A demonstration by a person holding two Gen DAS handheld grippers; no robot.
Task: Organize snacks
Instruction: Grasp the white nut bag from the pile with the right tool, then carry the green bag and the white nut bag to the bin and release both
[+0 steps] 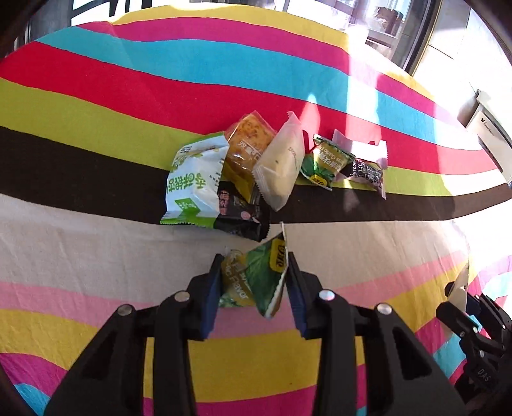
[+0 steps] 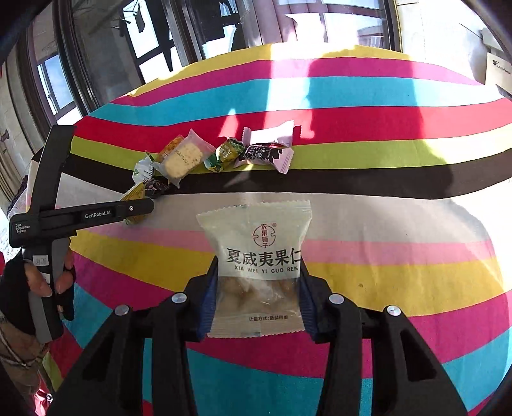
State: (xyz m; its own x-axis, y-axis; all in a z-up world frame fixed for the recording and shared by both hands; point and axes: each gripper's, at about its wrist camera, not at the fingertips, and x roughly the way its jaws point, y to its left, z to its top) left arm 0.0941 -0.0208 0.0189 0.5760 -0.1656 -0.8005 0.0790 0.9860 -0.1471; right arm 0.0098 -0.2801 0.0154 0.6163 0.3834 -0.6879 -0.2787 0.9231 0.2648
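Note:
My left gripper point(image 1: 254, 267) is shut on a green garlic-flavour packet point(image 1: 252, 278) and holds it over the striped cloth, just short of the snack pile. My right gripper point(image 2: 257, 272) is shut on a clear macadamia nut packet point(image 2: 259, 265). The pile has a white-green packet point(image 1: 192, 185), an orange cake packet point(image 1: 244, 147), a pale biscuit packet point(image 1: 281, 163), a black packet point(image 1: 240, 211), a second green packet point(image 1: 324, 163) and a pink-black chocolate packet point(image 1: 368, 168). The pile also shows in the right wrist view point(image 2: 182, 160), with the left gripper point(image 2: 134, 208) beside it.
The striped cloth point(image 1: 96, 96) covers the whole table. A white box point(image 1: 489, 134) stands at the far right edge. Windows point(image 2: 192, 28) lie beyond the table's far edge. The right gripper's side point(image 1: 473, 320) shows at the left view's right edge.

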